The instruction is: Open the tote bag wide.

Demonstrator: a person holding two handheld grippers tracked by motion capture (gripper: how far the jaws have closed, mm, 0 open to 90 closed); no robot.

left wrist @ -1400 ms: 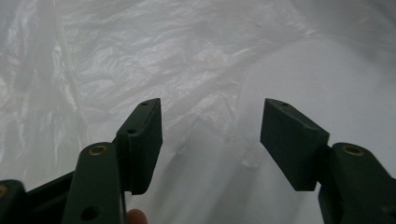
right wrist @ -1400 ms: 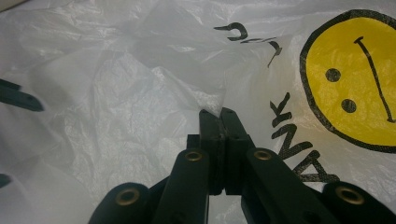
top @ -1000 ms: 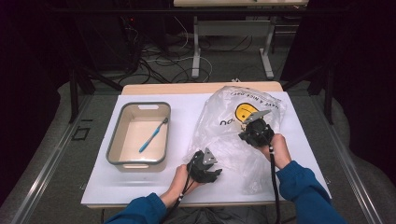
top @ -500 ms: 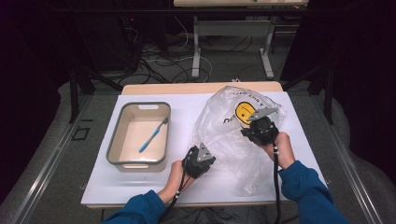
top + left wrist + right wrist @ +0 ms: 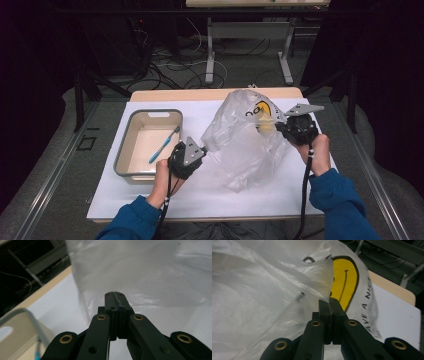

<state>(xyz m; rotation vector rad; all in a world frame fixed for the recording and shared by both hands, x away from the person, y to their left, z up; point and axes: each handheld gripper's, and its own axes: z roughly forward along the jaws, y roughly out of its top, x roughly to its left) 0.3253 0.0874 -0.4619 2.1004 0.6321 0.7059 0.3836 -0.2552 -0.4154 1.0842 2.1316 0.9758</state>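
A clear plastic bag with a yellow smiley print hangs stretched above the white table top between my two grippers. At its lower left corner my left gripper is shut on the film. The left gripper view has those jaws pressed together with the bag rising behind them. My right gripper is shut on the bag's upper right edge, beside the smiley. In the right gripper view the film runs straight into the closed tips.
A grey-rimmed beige tray stands at the table's left with a blue toothbrush lying in it; its corner is close to my left gripper. White sheet covers the table. Cables and desk legs lie beyond the far edge.
The bag has risen off the table and is pulled wider. My left gripper moved left toward the tray, and my right gripper rose and shifted right.
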